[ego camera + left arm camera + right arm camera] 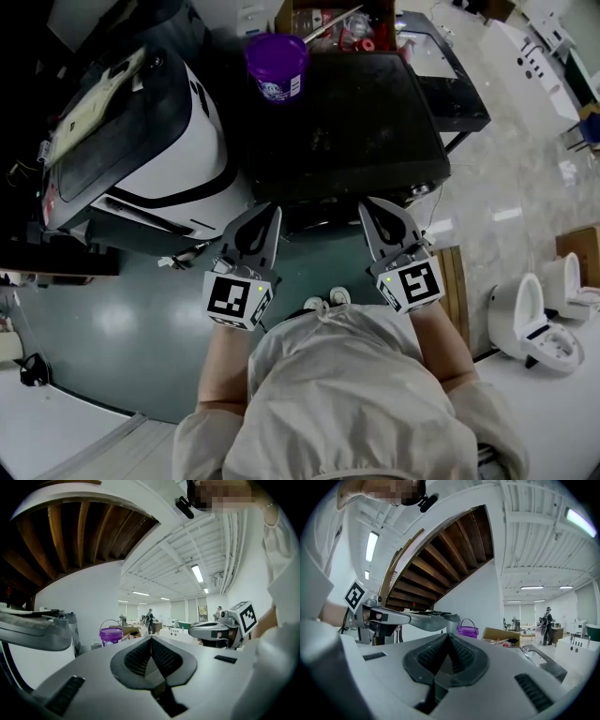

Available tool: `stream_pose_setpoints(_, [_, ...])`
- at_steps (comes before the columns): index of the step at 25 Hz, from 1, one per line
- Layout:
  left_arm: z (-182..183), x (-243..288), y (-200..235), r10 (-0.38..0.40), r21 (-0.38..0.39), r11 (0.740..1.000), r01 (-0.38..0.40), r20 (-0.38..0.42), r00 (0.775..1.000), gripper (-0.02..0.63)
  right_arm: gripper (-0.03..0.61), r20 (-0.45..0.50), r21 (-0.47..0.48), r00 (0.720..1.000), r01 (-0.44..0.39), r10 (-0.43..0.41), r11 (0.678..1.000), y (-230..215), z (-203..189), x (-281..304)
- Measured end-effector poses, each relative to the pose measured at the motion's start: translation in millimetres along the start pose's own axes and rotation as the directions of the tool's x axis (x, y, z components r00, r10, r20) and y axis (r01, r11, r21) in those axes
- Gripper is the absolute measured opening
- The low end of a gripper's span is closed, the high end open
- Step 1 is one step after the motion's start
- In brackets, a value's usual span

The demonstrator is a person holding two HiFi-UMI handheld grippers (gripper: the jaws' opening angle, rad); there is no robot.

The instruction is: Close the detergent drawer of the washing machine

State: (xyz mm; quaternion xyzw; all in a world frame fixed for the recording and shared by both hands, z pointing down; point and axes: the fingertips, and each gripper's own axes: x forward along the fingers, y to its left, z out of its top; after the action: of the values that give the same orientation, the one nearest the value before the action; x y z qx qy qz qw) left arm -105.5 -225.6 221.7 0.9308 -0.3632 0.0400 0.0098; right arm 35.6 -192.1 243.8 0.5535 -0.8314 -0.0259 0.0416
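The washing machine (pixel 347 122) stands in front of me, seen from above as a black top; its front face and detergent drawer are hidden below the top's near edge. My left gripper (pixel 274 210) hovers at that near edge, jaws shut on nothing. My right gripper (pixel 367 202) is level with it, about a hand's width to the right, also shut and empty. Both point up and away over the machine. In the left gripper view the left gripper (pixel 151 638) shows its tips meeting, with the right gripper (pixel 220 630) beside it. The right gripper (pixel 448 634) looks the same, with the left gripper (pixel 412 618) on its left.
A purple bucket (pixel 277 66) sits at the far left of the machine top. A white and black appliance (pixel 159 141) leans close on the left. A cardboard box (pixel 337 23) stands behind. White toilets (pixel 530 319) and a wooden pallet (pixel 455 272) are on the right.
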Motion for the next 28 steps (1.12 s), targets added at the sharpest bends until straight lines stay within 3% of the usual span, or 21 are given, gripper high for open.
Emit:
stream_pose_setpoints(8, [19.5,-6.2,-7.3,0.017,0.016,1.0,-0.017,0.024,1.0,0.018,0.002,0.011,-0.002,1.0,-0.01,0.01,1.0,-4.4,7.4,-10.6])
stream_pose_setpoints(16, [17.6,-3.8,-13.3,0.011,0.042,0.999,-0.011,0.012,1.0,0.018,0.002,0.004,0.008,0.999,-0.04,0.04,0.999,-8.5,7.2,-16.6])
stream_pose_setpoints(21, [17.0,-0.3,-12.6,0.008,0.023,1.0,-0.009,0.019,1.0,0.018,0.002,-0.011,0.032,1.0,-0.013,0.014,0.999,-16.2,2.0,-16.4])
stream_pose_setpoints(28, [12.8,6.4,-17.3,-0.008,0.016,1.0,0.008,-0.001,1.0,0.018,0.002,-0.011,0.017,0.998,-0.066,0.066,0.998,-15.9,4.4,-14.6])
